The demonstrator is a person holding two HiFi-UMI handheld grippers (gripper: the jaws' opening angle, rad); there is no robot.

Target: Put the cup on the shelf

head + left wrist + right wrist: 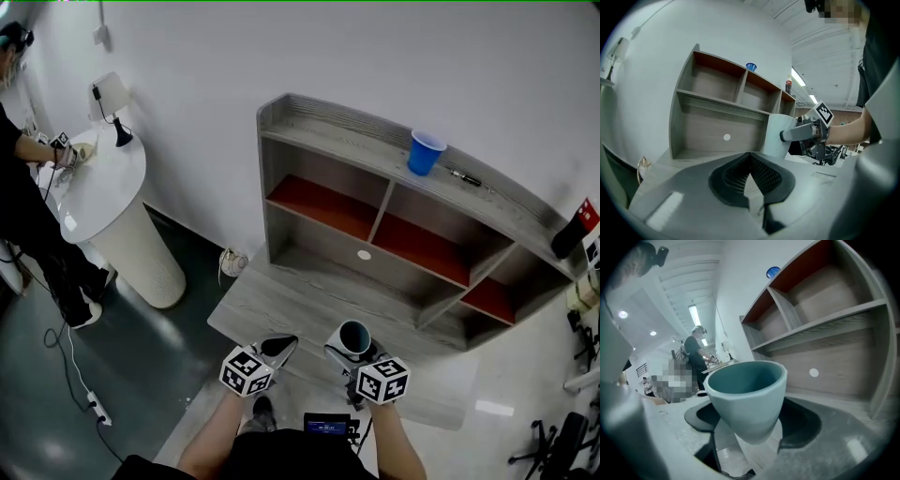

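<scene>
Your right tongs (749, 430) clamp the teal cup (746, 392), jaws wide around it. Your left tongs (750, 159), just beside, are closed and empty.

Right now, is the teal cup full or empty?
Looks empty: the right gripper view looks into the cup and shows only its bare teal inside.

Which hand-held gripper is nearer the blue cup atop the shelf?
Right. The right hand-held gripper is out front of the blue cup; the left hand-held gripper is further left.
</scene>
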